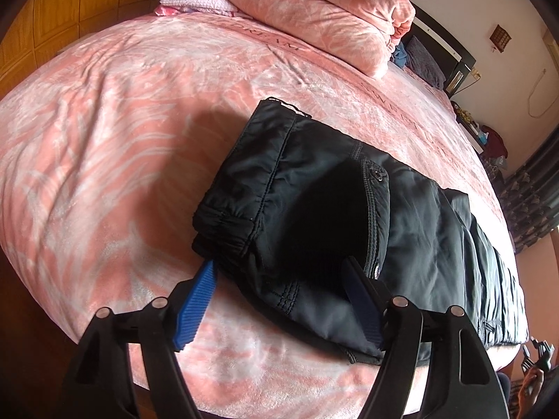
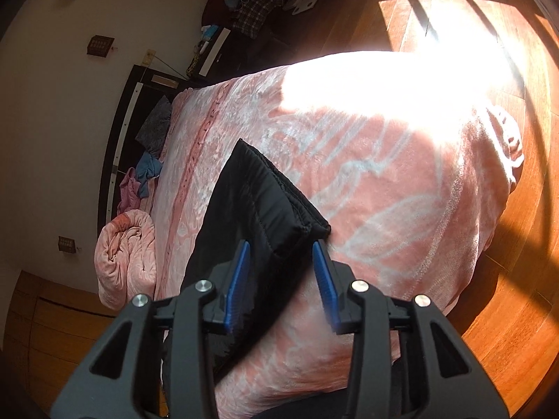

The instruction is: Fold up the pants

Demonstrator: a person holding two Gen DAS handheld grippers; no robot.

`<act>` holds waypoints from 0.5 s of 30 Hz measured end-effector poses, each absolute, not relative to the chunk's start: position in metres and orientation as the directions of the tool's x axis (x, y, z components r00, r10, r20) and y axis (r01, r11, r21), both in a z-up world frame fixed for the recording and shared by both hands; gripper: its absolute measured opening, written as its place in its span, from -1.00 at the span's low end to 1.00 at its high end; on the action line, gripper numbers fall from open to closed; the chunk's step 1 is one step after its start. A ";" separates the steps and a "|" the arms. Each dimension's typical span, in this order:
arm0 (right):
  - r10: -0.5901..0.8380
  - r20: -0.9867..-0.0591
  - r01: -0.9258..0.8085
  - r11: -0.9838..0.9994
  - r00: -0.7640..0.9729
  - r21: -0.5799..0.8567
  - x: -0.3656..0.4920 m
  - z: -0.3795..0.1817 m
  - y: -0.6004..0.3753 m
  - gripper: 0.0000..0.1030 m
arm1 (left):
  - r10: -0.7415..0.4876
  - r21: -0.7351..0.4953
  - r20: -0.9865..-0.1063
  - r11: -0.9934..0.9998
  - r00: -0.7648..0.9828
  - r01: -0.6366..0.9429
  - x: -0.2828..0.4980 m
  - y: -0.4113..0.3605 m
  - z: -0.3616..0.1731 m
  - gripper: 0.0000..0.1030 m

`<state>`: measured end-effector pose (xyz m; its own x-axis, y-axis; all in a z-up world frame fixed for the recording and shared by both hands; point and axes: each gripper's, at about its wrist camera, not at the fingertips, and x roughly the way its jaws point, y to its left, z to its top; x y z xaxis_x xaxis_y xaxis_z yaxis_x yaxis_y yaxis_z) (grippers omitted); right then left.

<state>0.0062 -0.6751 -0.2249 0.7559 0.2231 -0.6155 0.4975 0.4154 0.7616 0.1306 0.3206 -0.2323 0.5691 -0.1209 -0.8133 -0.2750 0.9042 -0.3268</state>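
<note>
Black pants lie folded lengthwise on the pink bed, waistband at the left end. My left gripper is open, its blue fingers straddling the near waist corner of the pants. In the right wrist view the pants' leg-hem end lies on the bed. My right gripper is open, with its fingers either side of the hem corner, resting at its edge.
A rolled pink quilt and a white towel lie at the far end of the bed. A dark headboard with loose clothes runs alongside. Wooden floor with strong sunlight surrounds the bed.
</note>
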 end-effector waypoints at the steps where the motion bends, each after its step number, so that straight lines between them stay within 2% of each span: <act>1: 0.232 -0.616 0.498 0.412 0.753 0.764 0.010 -0.228 -0.675 -0.54 | -0.118 -0.328 -0.812 0.902 0.572 -0.279 0.131 0.321 -0.231 0.45; 2: 0.229 -0.628 0.510 0.413 0.744 0.755 0.012 -0.230 -0.674 -0.69 | -0.115 -0.329 -0.809 0.901 0.576 -0.282 0.130 0.321 -0.231 0.46; 4: 0.214 -0.644 0.525 0.422 0.735 0.739 0.014 -0.233 -0.673 -0.71 | -0.090 -0.319 -0.811 0.896 0.578 -0.308 0.131 0.324 -0.230 0.44; 7: 0.222 -0.624 0.507 0.414 0.749 0.756 0.013 -0.236 -0.674 -0.62 | -0.042 -0.300 -0.844 0.864 0.534 -0.405 0.136 0.339 -0.241 0.05; 8: 0.229 -0.606 0.493 0.402 0.762 0.772 0.010 -0.237 -0.675 -0.56 | -0.068 -0.338 -0.843 0.839 0.534 -0.427 0.135 0.346 -0.245 0.08; 9: 0.231 -0.594 0.484 0.393 0.771 0.782 0.007 -0.237 -0.676 -0.40 | -0.097 -0.376 -0.838 0.817 0.537 -0.438 0.134 0.351 -0.248 0.08; 13: 0.230 -0.529 0.441 0.343 0.817 0.829 -0.010 -0.237 -0.679 -0.23 | -0.097 -0.368 -0.830 0.835 0.549 -0.409 0.129 0.344 -0.247 0.11; 14: 0.235 -0.519 0.436 0.327 0.822 0.839 -0.012 -0.239 -0.679 -0.07 | -0.100 -0.369 -0.825 0.841 0.556 -0.396 0.127 0.340 -0.245 0.22; 15: 0.240 -0.516 0.434 0.323 0.822 0.841 -0.012 -0.241 -0.679 -0.05 | -0.106 -0.375 -0.817 0.844 0.567 -0.383 0.125 0.337 -0.243 0.31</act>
<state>-0.0124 -0.6788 -0.2406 0.8223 0.2398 -0.5161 0.4337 0.3232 0.8411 0.1250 0.3375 -0.2430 0.5666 -0.1057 -0.8172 -0.3834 0.8440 -0.3750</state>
